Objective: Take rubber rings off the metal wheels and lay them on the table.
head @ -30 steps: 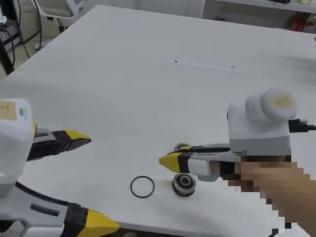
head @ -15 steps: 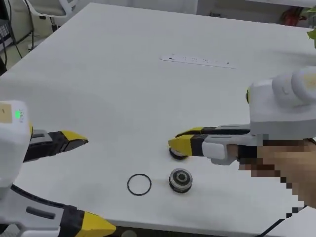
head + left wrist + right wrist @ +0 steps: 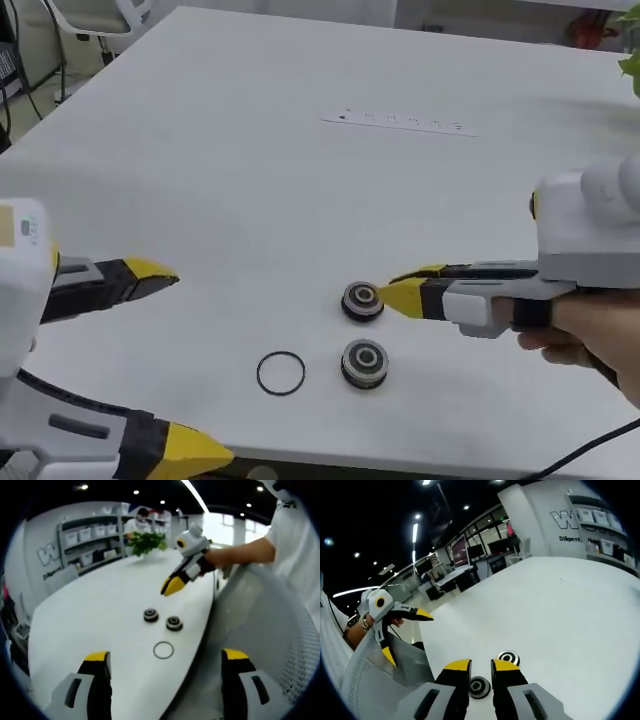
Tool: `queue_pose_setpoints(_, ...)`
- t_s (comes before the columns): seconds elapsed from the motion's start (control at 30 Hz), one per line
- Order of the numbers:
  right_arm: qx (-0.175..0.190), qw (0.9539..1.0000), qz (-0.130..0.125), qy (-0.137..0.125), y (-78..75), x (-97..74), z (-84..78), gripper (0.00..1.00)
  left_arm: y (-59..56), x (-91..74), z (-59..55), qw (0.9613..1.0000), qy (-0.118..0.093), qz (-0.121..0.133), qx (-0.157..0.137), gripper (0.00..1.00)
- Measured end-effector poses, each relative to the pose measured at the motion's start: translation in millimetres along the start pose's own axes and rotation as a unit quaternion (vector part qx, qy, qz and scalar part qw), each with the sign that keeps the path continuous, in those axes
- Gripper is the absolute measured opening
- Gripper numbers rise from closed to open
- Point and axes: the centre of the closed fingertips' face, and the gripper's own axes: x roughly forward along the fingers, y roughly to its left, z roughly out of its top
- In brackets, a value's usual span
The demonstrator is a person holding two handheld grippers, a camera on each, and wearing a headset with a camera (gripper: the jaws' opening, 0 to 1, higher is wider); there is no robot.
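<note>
Two small metal wheels with dark rims stand near the table's front edge, one (image 3: 362, 302) behind the other (image 3: 365, 363). A loose black rubber ring (image 3: 281, 373) lies flat to the left of the nearer wheel. My right gripper (image 3: 400, 290) hovers just right of the farther wheel, its jaws a narrow gap apart and holding nothing. In the right gripper view both wheels (image 3: 508, 658) (image 3: 479, 687) sit under my right gripper (image 3: 480, 666). My left gripper (image 3: 185, 365) stands wide open at the left, clear of the ring (image 3: 163, 650) and wheels (image 3: 150, 615) (image 3: 174, 623).
A thin white strip (image 3: 400, 123) lies across the far middle of the white table (image 3: 230, 170). The table's front edge runs just below the ring. A mesh chair back (image 3: 265, 630) stands beside the table, and a plant (image 3: 147, 542) is at the far end.
My right gripper has drawn back to the right, off the wheels, so the farther wheel is uncovered. The left gripper, ring and nearer wheel have stayed put.
</note>
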Motion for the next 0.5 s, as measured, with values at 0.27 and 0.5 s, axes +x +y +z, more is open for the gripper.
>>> queue_pose_setpoints(0.27, 0.011, 0.9998, -0.01, -0.011, -6.5, -5.2, 2.4, 0.13, -2.5, 14.1, 39.7, 0.9987, -0.022, -0.023, 0.041, 0.9)
queue_pose_setpoints(0.5, 0.005, 0.9997, -0.022, 0.006, -11.1, -4.0, -5.4, 0.12, -4.0, 32.6, 57.6, 0.9931, -0.005, -0.052, 0.105, 0.85)
